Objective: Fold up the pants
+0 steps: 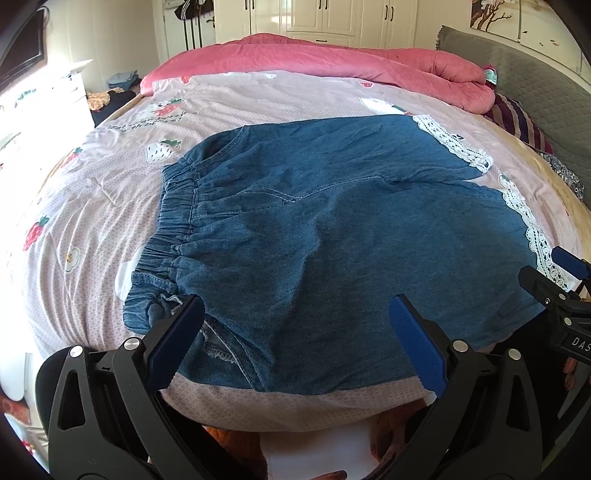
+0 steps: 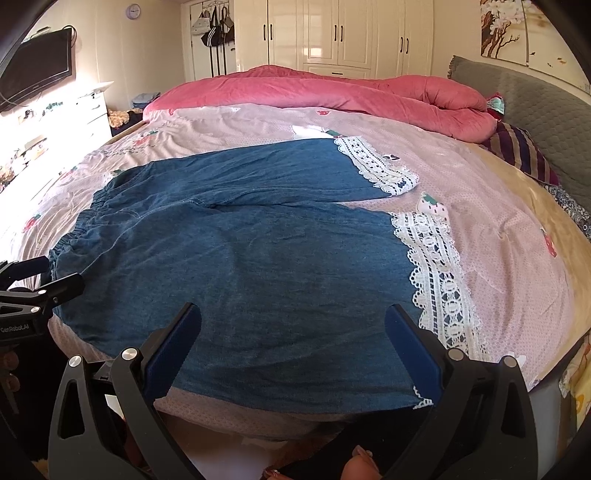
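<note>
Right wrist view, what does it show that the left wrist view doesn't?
Only the right wrist view shows a wall clock and the whole television. Only the left wrist view shows the knot at the waistband's near end. Both show the denim pants flat on the strawberry-print bedspread, the pink quilt, and open claws: left claw, right claw.

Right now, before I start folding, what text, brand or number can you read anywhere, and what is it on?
"GenRobot.AI": on the black body of the left gripper, seen from the right wrist.
"DAS", cut off at the frame edge: on the black body of the right gripper, seen from the left wrist.
Dark lettering on the pink strawberry-print bed cover: too distorted to read.
Round wall clock: numerals too small.
</note>
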`<move>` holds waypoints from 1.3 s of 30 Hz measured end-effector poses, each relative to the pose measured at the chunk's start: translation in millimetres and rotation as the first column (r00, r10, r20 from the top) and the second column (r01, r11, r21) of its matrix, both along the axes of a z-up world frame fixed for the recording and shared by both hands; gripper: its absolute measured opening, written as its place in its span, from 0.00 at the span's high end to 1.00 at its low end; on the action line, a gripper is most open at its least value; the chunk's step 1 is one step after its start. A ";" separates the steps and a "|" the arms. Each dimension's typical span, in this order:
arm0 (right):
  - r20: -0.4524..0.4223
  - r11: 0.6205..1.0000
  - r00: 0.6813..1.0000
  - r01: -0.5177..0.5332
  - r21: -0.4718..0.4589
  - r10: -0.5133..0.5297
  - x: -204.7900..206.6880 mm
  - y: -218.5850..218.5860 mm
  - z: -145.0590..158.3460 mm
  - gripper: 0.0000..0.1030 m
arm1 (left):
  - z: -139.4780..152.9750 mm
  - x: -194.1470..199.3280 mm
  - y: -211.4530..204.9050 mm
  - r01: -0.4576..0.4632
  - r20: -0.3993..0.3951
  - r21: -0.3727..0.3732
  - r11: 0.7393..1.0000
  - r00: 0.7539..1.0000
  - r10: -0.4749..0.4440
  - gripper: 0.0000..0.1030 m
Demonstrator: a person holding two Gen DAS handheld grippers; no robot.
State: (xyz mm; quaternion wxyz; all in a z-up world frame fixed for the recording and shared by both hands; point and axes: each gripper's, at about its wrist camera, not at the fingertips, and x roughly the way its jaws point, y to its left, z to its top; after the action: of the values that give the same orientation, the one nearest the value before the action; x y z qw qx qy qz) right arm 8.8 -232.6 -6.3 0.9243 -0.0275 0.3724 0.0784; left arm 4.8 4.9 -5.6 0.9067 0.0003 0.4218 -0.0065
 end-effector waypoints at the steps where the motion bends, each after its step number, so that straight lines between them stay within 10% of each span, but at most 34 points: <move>1: -0.002 1.000 1.000 -0.002 0.000 0.002 1.6 0.5 -0.2 0.04 | -0.5 1.6 0.6 -0.002 -0.002 -0.001 1.000 1.000 0.002 0.09; 21: -0.063 0.961 0.959 -0.275 0.024 0.276 110.0 64.9 15.6 0.04 | 22.7 104.0 101.1 -0.126 0.076 0.058 0.990 0.990 0.121 0.09; 28: -0.084 0.937 0.935 -0.349 -0.021 0.346 179.2 103.0 17.6 0.04 | 0.2 162.8 143.8 -0.079 -0.017 -0.020 0.997 0.997 0.079 0.11; 39: -0.140 0.845 0.846 -0.528 -0.084 0.514 265.2 166.4 14.3 0.04 | -24.2 206.7 132.1 0.103 -0.079 -0.035 0.994 0.991 -0.105 0.84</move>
State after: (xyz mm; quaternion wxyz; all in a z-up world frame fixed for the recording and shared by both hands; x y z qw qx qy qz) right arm 274.0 -66.3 8.0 0.8424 -0.1784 0.4064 0.3057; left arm 211.5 137.0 -29.8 0.8873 0.0079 0.4572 -0.0602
